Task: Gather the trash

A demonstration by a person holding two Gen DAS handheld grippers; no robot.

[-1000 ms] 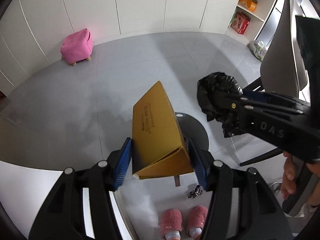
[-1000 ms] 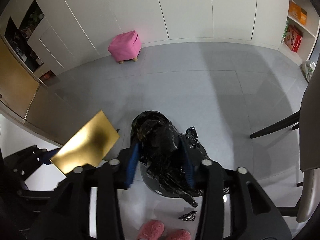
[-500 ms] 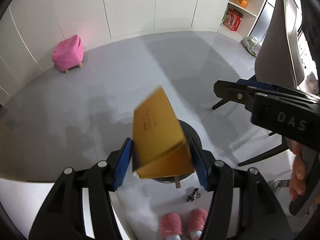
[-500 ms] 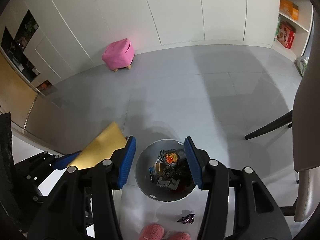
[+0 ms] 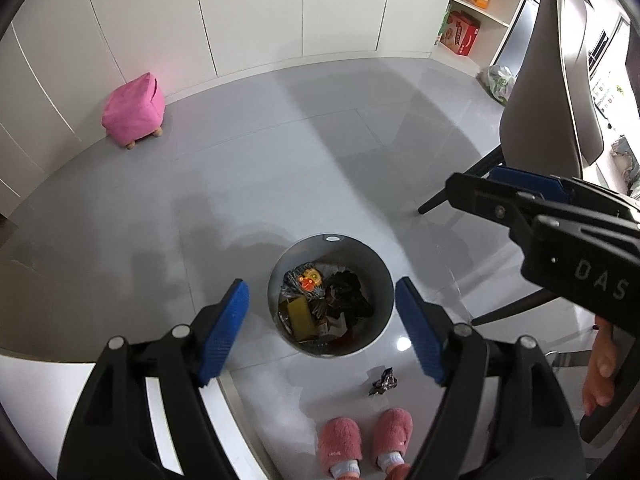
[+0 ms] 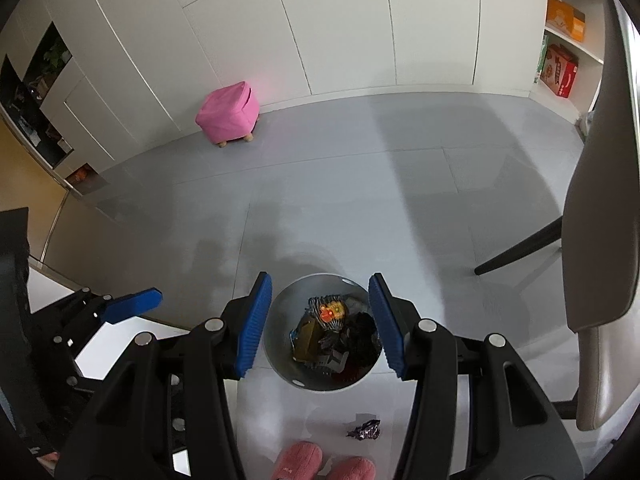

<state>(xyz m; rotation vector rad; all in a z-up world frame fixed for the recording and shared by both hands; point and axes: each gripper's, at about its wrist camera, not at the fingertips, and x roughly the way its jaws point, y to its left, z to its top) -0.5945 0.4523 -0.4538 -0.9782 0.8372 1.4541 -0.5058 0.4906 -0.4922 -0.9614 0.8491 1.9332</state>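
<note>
A round grey trash bin [image 5: 376,276] [image 6: 280,356] stands on the floor straight below both grippers. Inside it lie a gold box [image 5: 300,316] [image 6: 306,336], a crumpled black bag [image 5: 348,296] [image 6: 360,332] and other scraps. My left gripper [image 5: 320,292] hangs above the bin with its jaws opening and nothing between them. My right gripper [image 6: 319,284] [image 5: 474,184] hangs beside it, jaws also opening and bare. A small crumpled wrapper [image 5: 383,380] [image 6: 364,430] lies on the floor near the bin.
Pink slippers [image 5: 364,440] [image 6: 300,460] of the person show at the bottom edge. A grey chair [image 5: 560,100] [image 6: 600,200] stands to the right, a pink stool [image 5: 134,110] [image 6: 228,110] by the white cupboards. A white table edge [image 5: 32,400] lies lower left.
The black bag left the right gripper and fell into the bin, then the gold box dropped from the left gripper into it. Both pairs of jaws stand wider.
</note>
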